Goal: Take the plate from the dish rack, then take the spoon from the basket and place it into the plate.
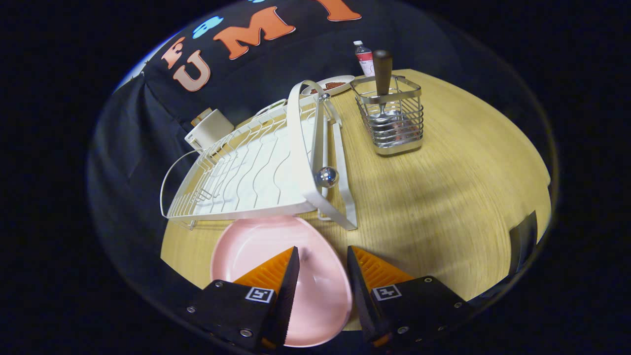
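Tabletop (443, 197): tool (323, 256) seemingly straddling plate (256, 246) rim.

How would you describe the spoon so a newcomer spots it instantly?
Start at the white dish rack on the wooden table; beside it, well beyond the open hand-held gripper, stands a metal wire basket. The spoon stands in that basket, bowl end down. Its dark brown handle sticks up above the rim, and it is the one utensil standing in the basket.

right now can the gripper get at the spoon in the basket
Probably yes: the gripper has open jaws over the plate, and the spoon stands handle-up in the basket beyond bare table.
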Tool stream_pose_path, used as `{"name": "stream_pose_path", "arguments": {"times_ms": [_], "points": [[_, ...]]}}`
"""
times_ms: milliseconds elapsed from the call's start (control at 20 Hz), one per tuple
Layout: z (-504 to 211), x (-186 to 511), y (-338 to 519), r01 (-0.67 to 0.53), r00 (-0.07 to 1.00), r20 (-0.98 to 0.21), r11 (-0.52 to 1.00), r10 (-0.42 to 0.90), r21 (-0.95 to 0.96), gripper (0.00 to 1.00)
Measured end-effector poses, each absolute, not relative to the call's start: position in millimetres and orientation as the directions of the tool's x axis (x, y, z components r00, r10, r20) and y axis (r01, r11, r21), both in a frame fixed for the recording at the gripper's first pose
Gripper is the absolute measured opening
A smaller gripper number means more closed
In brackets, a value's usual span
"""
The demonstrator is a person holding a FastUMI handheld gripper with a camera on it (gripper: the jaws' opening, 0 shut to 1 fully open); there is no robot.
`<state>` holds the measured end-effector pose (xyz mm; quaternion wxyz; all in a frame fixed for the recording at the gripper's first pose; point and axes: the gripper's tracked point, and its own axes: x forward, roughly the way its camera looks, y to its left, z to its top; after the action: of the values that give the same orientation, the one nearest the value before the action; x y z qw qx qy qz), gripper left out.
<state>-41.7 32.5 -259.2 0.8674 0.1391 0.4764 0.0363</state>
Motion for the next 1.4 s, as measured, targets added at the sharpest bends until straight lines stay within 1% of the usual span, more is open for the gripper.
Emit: {"name": "stream_pose_path", "arguments": {"times_ms": [450, 650, 850, 1000, 1200, 1250, 1400], "points": [[-257.3, -40.1, 22.6, 0.072, 0.558, -0.813, 0.966, 0.167, 0.248, 0.59], [-240.0, -34.0, 9.9, 0.083, 0.6, -0.784, 0.962, 0.161, 0.261, 0.63], [-210.1, -18.9, -12.1, 0.065, 0.691, -0.716, 0.976, 0.105, 0.206, 0.7], [-179.0, -2.4, -22.1, 0.049, 0.772, -0.631, 0.982, 0.079, 0.184, 0.74], [-147.1, 30.5, -36.8, 0.047, 0.856, -0.516, 0.99, 0.027, 0.131, 0.74], [-144.3, 37.6, -42.0, 0.056, 0.865, -0.501, 0.993, 0.005, 0.107, 0.74], [-143.8, 54.6, -53.7, 0.084, 0.878, -0.476, 0.995, -0.049, 0.054, 0.69]]}}
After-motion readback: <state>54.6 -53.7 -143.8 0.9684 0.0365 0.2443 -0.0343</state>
